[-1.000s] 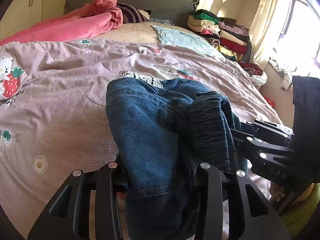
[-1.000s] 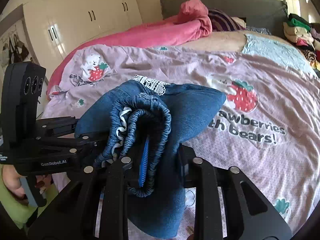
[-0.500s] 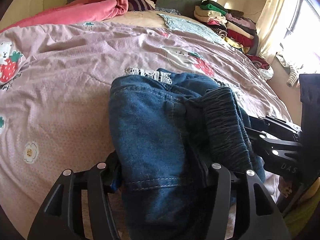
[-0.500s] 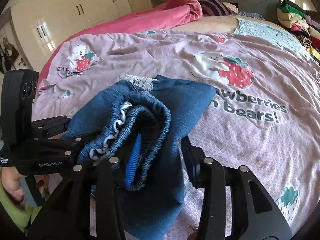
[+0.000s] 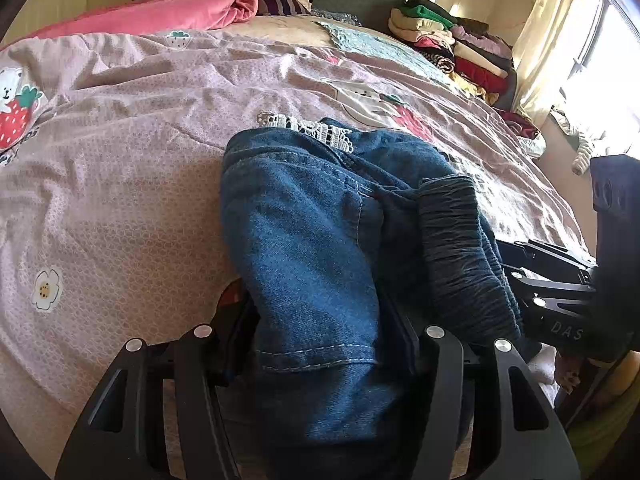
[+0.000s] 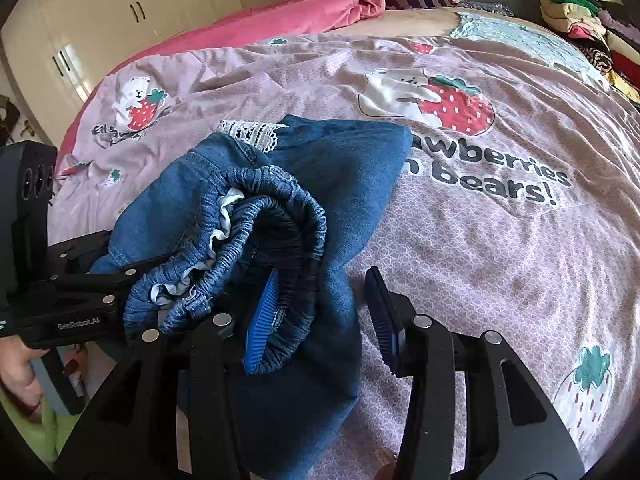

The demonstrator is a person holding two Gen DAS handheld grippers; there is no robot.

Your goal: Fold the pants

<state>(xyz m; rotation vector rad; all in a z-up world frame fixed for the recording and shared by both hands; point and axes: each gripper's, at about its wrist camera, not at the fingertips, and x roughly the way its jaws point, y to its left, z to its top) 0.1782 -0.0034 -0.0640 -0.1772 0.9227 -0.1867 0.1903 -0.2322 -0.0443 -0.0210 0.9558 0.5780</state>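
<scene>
While folded pants (image 5: pixel 320 248) lie at the bed's (image 5: pixel 120 184) 6 o'clock edge: left gripper (image 5: pixel 320 320) clamps denim; right gripper (image 6: pixel 324 304) gapes, waistband (image 6: pixel 276 240) loose. Risk: bundle unrolls, slides off.

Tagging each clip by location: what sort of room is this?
Most likely a home bedroom: a bed with a strawberry-bear duvet, cream wardrobe doors alongside it, and a pile of folded clothes near the headboard.
</scene>
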